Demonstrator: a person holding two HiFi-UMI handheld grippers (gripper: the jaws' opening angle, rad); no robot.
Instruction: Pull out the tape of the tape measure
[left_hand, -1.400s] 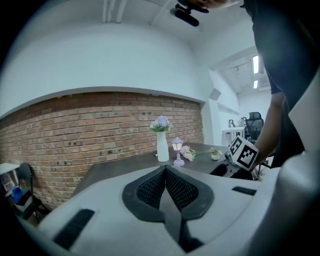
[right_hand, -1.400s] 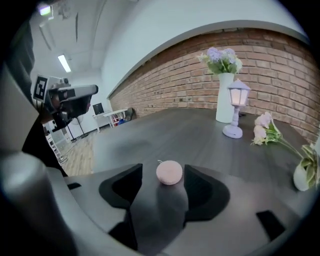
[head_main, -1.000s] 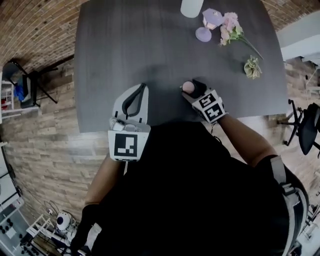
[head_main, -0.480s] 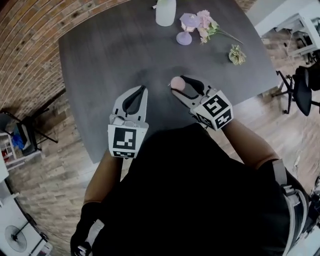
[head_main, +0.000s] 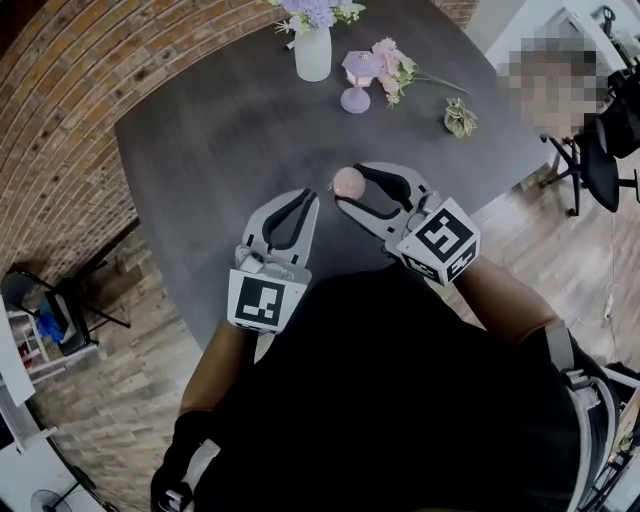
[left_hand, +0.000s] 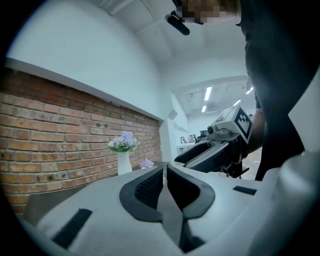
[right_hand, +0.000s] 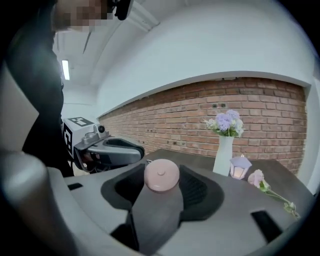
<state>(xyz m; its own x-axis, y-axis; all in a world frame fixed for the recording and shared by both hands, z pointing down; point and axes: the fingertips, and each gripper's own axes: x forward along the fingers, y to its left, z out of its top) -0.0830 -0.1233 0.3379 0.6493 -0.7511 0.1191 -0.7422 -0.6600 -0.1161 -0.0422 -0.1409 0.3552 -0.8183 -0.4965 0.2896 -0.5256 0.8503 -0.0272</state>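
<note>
Grips one pink round tape measure (head_main: 348, 182) between right gripper (head_main: 350, 187) jaws, above one dark table (head_main: 200, 150). Holds left gripper (head_main: 308, 196) jaws together, empty. Shows one vase (head_main: 313, 52), one lantern (head_main: 356, 80) behind.

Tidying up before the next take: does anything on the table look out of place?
A pink flower beside the lantern and a small green sprig farther along lie loose on the table, not in the vase. Nothing looks spilled or broken.
</note>
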